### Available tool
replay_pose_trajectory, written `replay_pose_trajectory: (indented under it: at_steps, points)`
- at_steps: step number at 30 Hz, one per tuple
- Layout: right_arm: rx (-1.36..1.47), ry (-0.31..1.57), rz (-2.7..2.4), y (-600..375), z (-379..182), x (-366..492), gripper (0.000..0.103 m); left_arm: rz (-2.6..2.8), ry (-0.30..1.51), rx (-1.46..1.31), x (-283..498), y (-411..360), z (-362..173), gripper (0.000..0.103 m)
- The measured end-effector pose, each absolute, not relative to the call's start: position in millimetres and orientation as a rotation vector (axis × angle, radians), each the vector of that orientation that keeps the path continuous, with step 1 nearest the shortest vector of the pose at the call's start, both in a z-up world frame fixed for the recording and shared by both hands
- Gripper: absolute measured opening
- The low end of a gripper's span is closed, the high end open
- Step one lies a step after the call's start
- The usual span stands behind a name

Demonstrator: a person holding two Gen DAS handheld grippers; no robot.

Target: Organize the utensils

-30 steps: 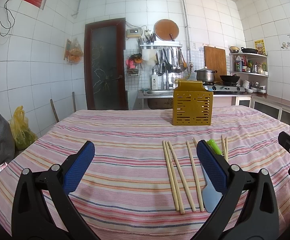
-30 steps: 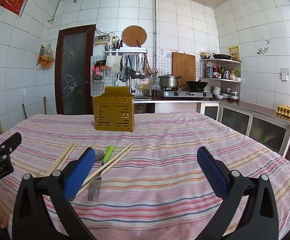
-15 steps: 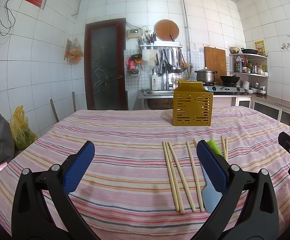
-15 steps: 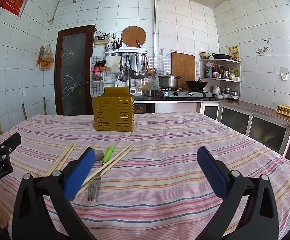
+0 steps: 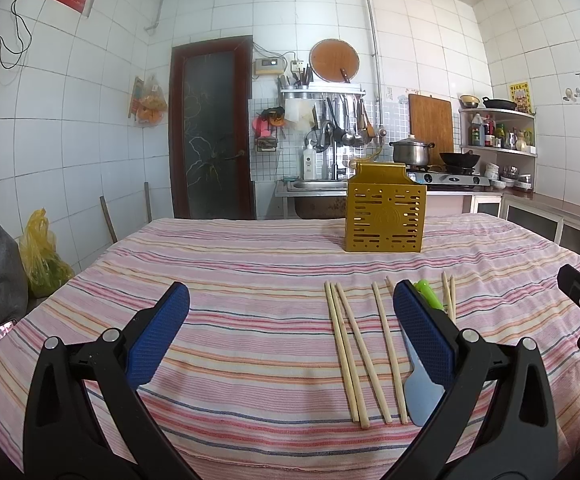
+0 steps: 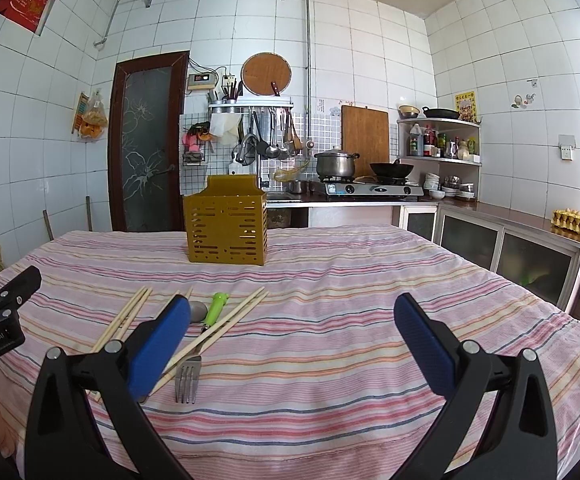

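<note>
My left claw (image 5: pixel 290 332) and right claw (image 6: pixel 292 334) gape wide, gripping nothing, poised above the chopsticks (image 5: pixel 364 352) and fork (image 6: pixel 191 364), bound for the holder (image 5: pixel 385 216).

A striped cloth covers the table (image 5: pixel 249 344). At 12 o'clock stands a dark door (image 6: pixel 145 144); at 1 o'clock a steel pot (image 6: pixel 334 163) and black wok (image 6: pixel 390 169) sit on the stove. A yellow bag (image 5: pixel 41 256) slumps at 9 o'clock.

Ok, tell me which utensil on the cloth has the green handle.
The fork: green handle, metal tines toward the camera, lying among the plain wooden chopsticks.
</note>
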State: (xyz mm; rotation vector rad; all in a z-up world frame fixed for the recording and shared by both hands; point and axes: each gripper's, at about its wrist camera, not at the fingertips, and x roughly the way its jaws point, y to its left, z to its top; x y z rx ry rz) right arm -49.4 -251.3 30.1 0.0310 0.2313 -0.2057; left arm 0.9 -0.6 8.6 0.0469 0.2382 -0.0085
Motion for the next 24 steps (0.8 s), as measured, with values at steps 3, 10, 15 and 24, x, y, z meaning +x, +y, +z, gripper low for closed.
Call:
replay_pose_trajectory:
  at_steps: [3,10,15,24]
  points:
    - [0.032,0.231,-0.205,-251,29,-49,0.099,-0.009,0.238,0.046,1,-1,10,0.098]
    - [0.036,0.233,-0.204,-255,34,-53,0.099,-0.009,0.247,0.044,-2,5,12,0.098]
    - [0.032,0.229,-0.208,-256,37,-53,0.099,-0.009,0.244,0.037,-1,4,9,0.098]
    - [0.05,0.25,-0.225,-258,30,-45,0.099,-0.001,0.265,0.035,4,4,3,0.098]
